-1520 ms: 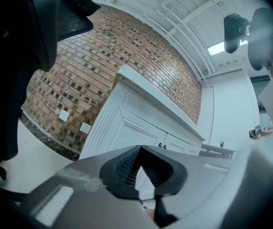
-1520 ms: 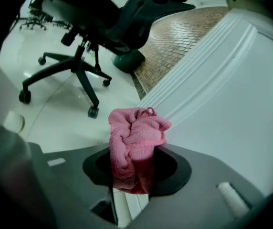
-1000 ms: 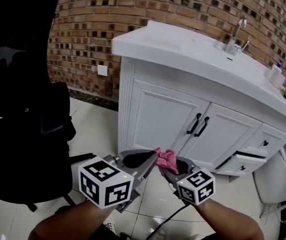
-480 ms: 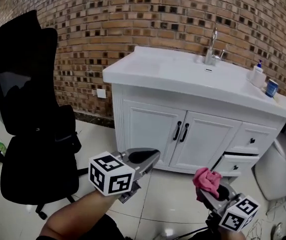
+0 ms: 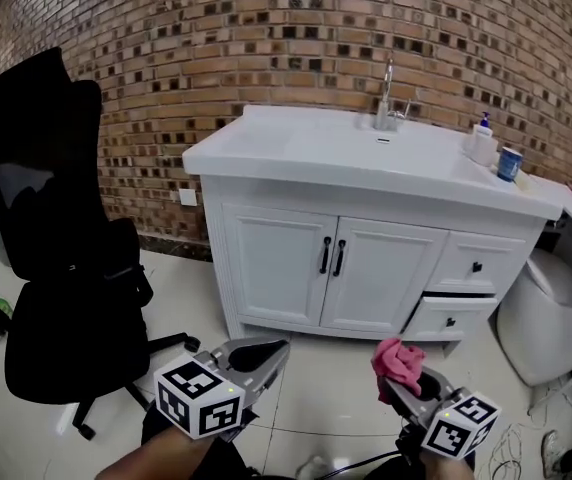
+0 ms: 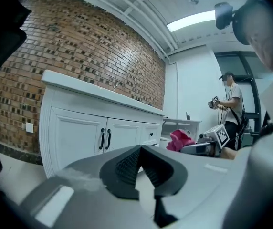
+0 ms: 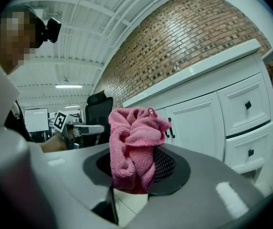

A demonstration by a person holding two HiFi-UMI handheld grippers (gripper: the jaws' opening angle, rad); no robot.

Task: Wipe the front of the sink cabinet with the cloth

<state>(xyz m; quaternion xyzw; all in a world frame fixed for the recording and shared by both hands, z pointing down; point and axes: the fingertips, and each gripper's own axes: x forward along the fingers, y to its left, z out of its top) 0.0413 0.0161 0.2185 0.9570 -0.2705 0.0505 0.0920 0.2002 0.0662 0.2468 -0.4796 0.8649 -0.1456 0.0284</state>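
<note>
While right tongs (image 7: 132, 174) pinch one cloth (image 7: 134, 140), left tongs (image 6: 139, 152) meet, empty.

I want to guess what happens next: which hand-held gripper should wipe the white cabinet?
Right: the right hand-held gripper clamps the crumpled pink cloth; the left hand-held gripper is shut on nothing.

Cloth (image 7: 134, 142) in right claw (image 5: 403, 378) was plain pink. Both claws were grey with black ribbed pads, left claw (image 5: 266, 353) included. Marker cube (image 5: 198, 398) behind left claw was white with black square patterns. Sink cabinet (image 5: 281, 268) ahead of claws was white, door handles (image 5: 331, 256) black. Wall (image 5: 166, 48) beyond was brown brick with scattered dark bricks. Chair (image 5: 56, 268) left of left claw was black. Floor (image 5: 331, 383) between claws was glossy white tile. Cup (image 5: 508, 163) far ahead of right claw was blue.
</note>
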